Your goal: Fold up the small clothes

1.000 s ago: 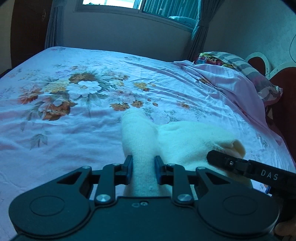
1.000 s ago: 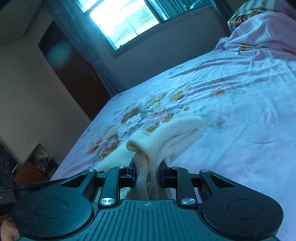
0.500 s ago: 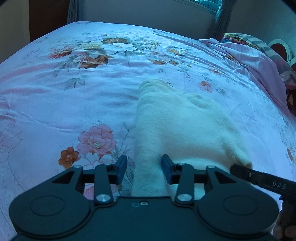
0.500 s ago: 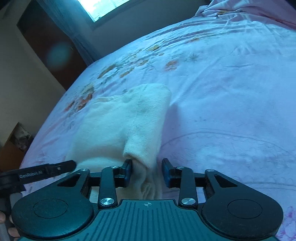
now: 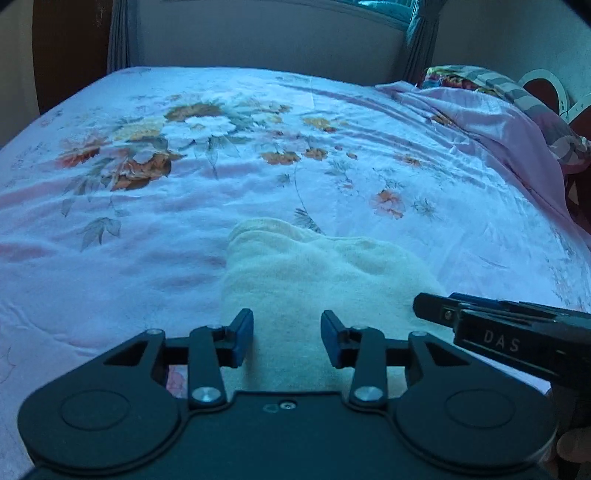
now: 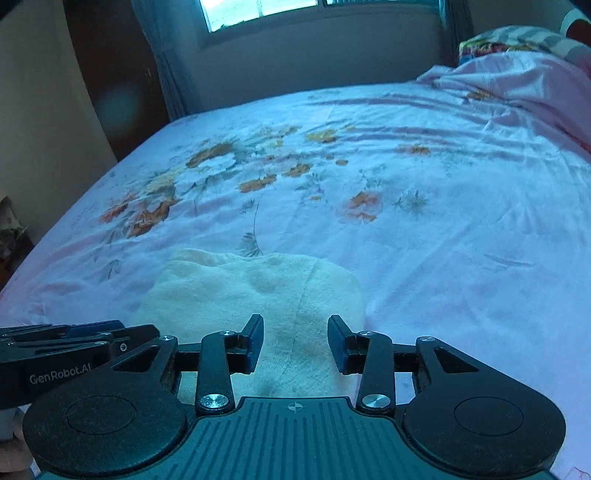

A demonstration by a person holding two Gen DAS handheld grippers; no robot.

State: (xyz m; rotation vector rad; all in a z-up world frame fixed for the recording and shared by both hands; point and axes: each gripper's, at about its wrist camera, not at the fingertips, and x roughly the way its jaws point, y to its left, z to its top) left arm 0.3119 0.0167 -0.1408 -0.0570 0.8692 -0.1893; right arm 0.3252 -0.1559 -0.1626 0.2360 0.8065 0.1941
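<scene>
A small cream garment [image 5: 314, 269] lies folded flat on the floral bed sheet [image 5: 184, 166]. My left gripper [image 5: 287, 326] hovers at its near edge with the jaws apart. They are closing a little, and the cloth lies below the gap without the pads pressing it. My right gripper [image 6: 295, 330] stands open over the same garment [image 6: 258, 288], near its right side, holding nothing. Each view shows the other gripper from the side: the right one's fingers [image 5: 436, 312] and the left one's fingers [image 6: 110, 334].
Pink pillows and a striped cushion [image 5: 517, 110] are piled at the bed's right end by a headboard. A wall with a window [image 6: 266, 7] and curtains runs behind the bed. Dark wooden furniture [image 6: 107, 74] stands at the far left corner.
Both grippers let go of the bunched cream cloth and their jaws opened. The garment dropped flat onto the sheet. Both grippers sank and now sit at its near edge.
</scene>
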